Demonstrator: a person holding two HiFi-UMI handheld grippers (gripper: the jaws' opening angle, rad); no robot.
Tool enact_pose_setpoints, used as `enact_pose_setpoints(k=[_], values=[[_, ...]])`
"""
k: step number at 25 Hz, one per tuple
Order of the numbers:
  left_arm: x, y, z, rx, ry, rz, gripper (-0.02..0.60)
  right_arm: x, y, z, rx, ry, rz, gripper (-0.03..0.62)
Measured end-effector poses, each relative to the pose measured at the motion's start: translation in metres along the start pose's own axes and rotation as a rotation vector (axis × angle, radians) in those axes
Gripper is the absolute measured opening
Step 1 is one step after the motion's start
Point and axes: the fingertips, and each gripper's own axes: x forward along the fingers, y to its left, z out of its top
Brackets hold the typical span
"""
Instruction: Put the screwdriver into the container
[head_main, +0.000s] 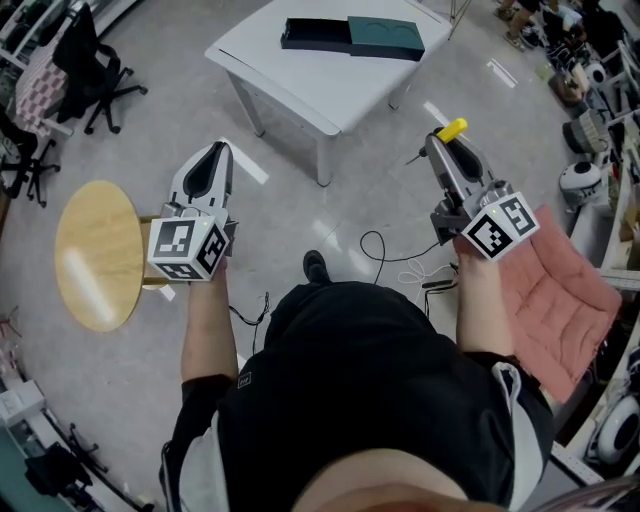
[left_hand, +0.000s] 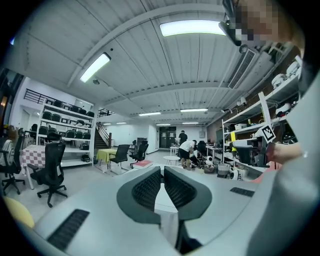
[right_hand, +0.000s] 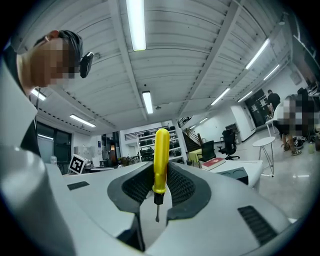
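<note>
**Yellow screwdriver clamped in the right gripper, well apart from the container**

Yellow plastic marks the handle of the small screwdriver (right_hand: 160, 160), which has a short dark metal shaft. In the right gripper view I see the right gripper (right_hand: 159, 186) closed on the lower part of that handle. The tool stands crosswise to the jaws, with the handle end above them and the blade tip below.

In the head view the right gripper (head_main: 440, 146) is held in the air over the grey floor, and the yellow handle end juts past its jaw tips. The dark rectangular container (head_main: 350, 38), one half black and the other half dark green, lies on the white square table (head_main: 330, 95). It is well ahead of both grippers, so the screwdriver is nowhere near it.

The left gripper (head_main: 214, 158) hovers beside a round wooden side table (head_main: 98, 255). In the left gripper view I read the left gripper (left_hand: 162, 181) as narrow: its ribbed pads are almost together, with only a slit between them and nothing in it.

A pink cushion (head_main: 560, 300) lies on the floor at my right, and a black office chair (head_main: 95, 60) stands at the far left.
</note>
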Motion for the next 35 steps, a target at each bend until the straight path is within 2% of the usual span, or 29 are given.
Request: enact_pose_setpoints(k=[7,14,21,35], values=[[0.010,0.038,-0.003,-0.020,0.005,-0.034,0.034,0.035,0.016,0.005,-0.021,0.010,-0.016,0.095],[0.028,0.046,-0.009,-0.023,0.016,-0.081,0.034,0.051,0.005,-0.004,0.005,0.010,-0.045,0.095],[0.049,0.054,-0.007,-0.018,0.020,-0.095,0.034,0.072,-0.012,-0.004,0.028,-0.001,-0.041,0.095],[0.140,0.088,-0.001,0.000,0.057,-0.080,0.034,0.150,-0.097,-0.004,0.087,-0.008,-0.021,0.095]])
